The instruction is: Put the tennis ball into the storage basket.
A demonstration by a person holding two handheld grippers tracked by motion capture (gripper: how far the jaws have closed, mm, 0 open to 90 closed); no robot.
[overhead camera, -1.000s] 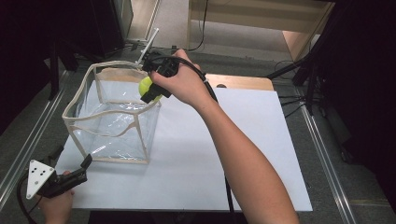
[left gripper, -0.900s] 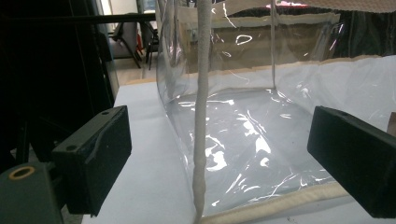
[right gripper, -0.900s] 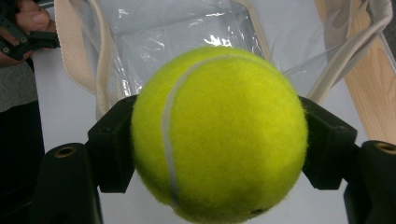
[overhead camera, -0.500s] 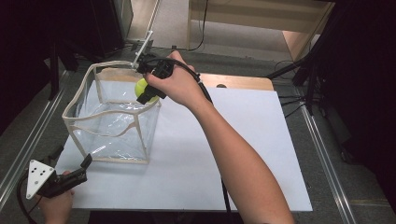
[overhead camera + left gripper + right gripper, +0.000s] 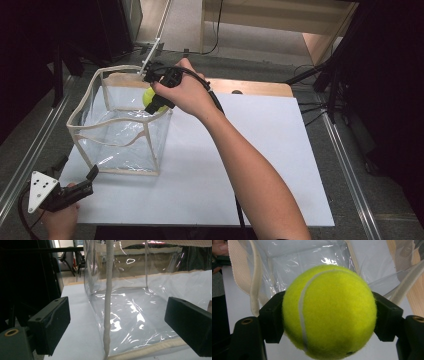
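A yellow tennis ball (image 5: 329, 311) hangs above the clear, cream-trimmed bag's (image 5: 120, 135) rim.

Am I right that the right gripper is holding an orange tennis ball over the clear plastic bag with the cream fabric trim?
Not quite: the tennis ball is yellow-green, not orange, as the right gripper view shows. The right gripper does hold it over the clear plastic bag with cream fabric trim.

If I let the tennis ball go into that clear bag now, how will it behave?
The tennis ball is round and fuzzy, so it will probably bounce lightly, then roll. The clear bag looks thin and floppy; its walls may bulge rather than stop it firmly.
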